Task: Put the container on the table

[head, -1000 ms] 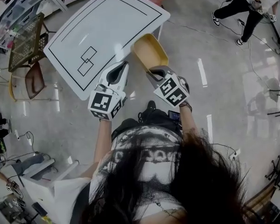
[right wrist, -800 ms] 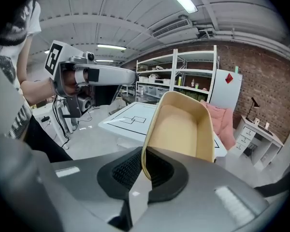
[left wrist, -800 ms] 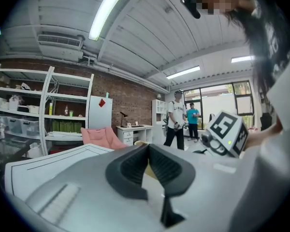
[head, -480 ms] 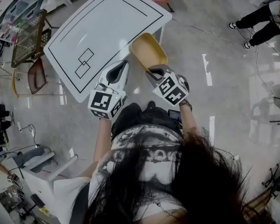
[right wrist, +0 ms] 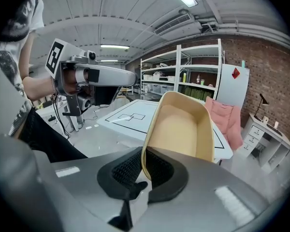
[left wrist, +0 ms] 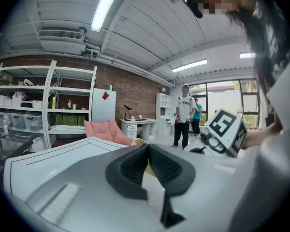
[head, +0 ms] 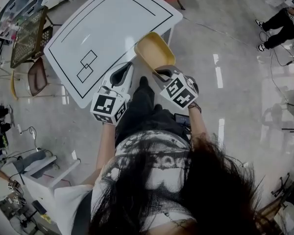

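Container: a tan, oval, open tub, empty, hanging in my right tool. In the right gripper view the two dark pads are closed on the near wall of the container, one pad inside the rim and one outside, and the tub sticks out from the right tool at a tilt, its hollow side facing up toward me.

From the head view the tub sits at the near right edge of the white worktop, overlapping that edge close to a corner leg. Whether it touches the worktop I cannot tell.

My left tool hovers just beside the tub, on its left, over the same edge of the worktop. In the left gripper view its jaws stand together at the tips, with nothing gripped by the left tool; a sliver of tan shows just past them. The right gripper view catches the left tool from the side, pointing across above the worktop.

The worktop carries a black outline and two overlapping squares drawn on it. Beyond it stand a pink chair and white shelves against a brick wall. A person in a white shirt stands further off on the glossy floor.
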`<state>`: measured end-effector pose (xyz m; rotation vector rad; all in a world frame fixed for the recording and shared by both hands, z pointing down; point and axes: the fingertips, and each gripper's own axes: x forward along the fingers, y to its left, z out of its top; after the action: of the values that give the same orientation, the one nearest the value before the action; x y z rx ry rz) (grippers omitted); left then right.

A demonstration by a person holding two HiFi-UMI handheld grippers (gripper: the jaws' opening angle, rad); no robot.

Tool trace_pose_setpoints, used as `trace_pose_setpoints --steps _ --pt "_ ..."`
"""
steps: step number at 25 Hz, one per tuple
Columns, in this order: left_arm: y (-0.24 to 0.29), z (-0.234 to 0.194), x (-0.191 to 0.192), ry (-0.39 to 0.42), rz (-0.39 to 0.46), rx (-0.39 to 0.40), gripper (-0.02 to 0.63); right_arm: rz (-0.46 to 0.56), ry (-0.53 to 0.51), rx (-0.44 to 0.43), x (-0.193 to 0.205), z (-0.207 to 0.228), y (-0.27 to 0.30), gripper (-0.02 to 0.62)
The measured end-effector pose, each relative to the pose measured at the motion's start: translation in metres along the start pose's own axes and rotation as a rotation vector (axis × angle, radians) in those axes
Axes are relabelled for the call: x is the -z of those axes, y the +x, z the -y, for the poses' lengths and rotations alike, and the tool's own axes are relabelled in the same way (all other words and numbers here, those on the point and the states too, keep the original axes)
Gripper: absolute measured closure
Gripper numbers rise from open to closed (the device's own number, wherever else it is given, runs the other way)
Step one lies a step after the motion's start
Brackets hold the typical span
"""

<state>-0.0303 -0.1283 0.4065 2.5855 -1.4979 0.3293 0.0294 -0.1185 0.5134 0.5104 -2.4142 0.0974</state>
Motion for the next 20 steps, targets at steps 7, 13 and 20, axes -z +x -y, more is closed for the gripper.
trace_pose_setpoints --steps 7,13,20 --pt "0.038 -0.041 -0.005 -0.009 0.021 0.011 0.606 -0.043 -0.014 0.031 -0.005 0.052 0.028 0.571" --pt "0.082 -0.089 -0.026 -0.008 0.051 0.034 0.606 -0.081 -0.042 0.048 -0.024 0.110 0.063 0.571" --pt "0.122 -0.131 -0.042 -0.016 0.070 0.062 0.606 -0.163 -0.139 0.049 -0.033 0.172 0.110 0.571"
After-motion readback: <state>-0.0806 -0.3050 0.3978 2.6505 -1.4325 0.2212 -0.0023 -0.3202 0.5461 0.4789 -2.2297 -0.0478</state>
